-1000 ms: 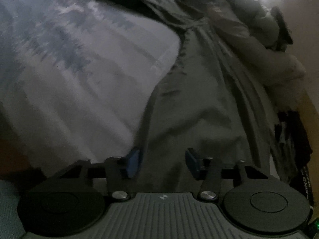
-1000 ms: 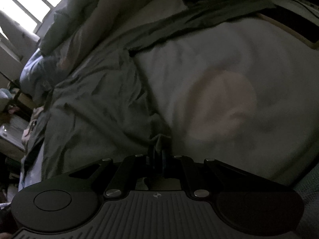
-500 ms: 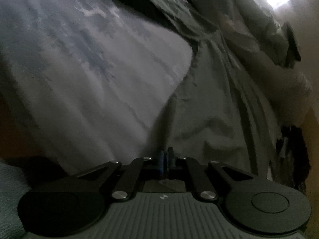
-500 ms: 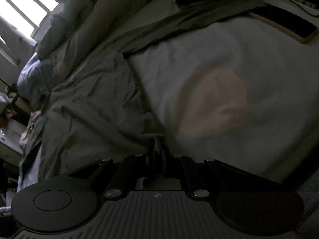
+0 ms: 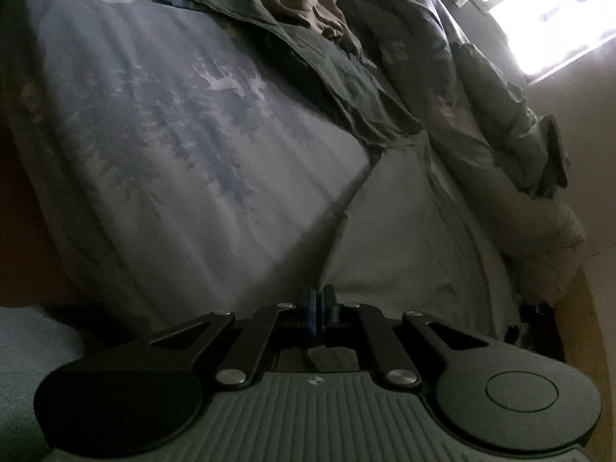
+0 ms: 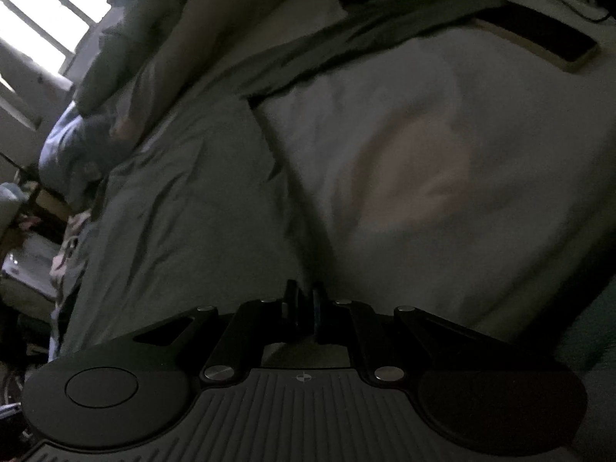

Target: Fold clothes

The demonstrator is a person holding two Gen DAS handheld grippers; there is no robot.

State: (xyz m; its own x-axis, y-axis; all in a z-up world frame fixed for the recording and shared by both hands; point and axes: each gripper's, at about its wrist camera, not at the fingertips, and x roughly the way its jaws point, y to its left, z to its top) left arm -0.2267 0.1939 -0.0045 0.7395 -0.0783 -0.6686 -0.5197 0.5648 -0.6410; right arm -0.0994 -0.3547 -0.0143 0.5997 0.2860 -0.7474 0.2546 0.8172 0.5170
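Dimly lit, so detail is thin. Left gripper (image 5: 317, 310): jaws clenched together, with the near edge of the grey-green garment (image 5: 404, 238) apparently pinched between the blue pads; the cloth rises to them in a taut ridge. The garment itself lies spread on the bed, beside the printed bedcover (image 5: 173, 146).

Right gripper (image 6: 304, 308): also clamped, gripping what looks like the same garment (image 6: 184, 208) at its near hem, just beside the pale bedding with a pink patch (image 6: 415, 177). More loose clothes are heaped at the far end.

Risks, as I judge them:
- Thin bite on either side; a tug could slip the hem free.
- Uneven lift between hands would skew the fold.
- Either pinch may have caught the bedding underneath; cannot tell.
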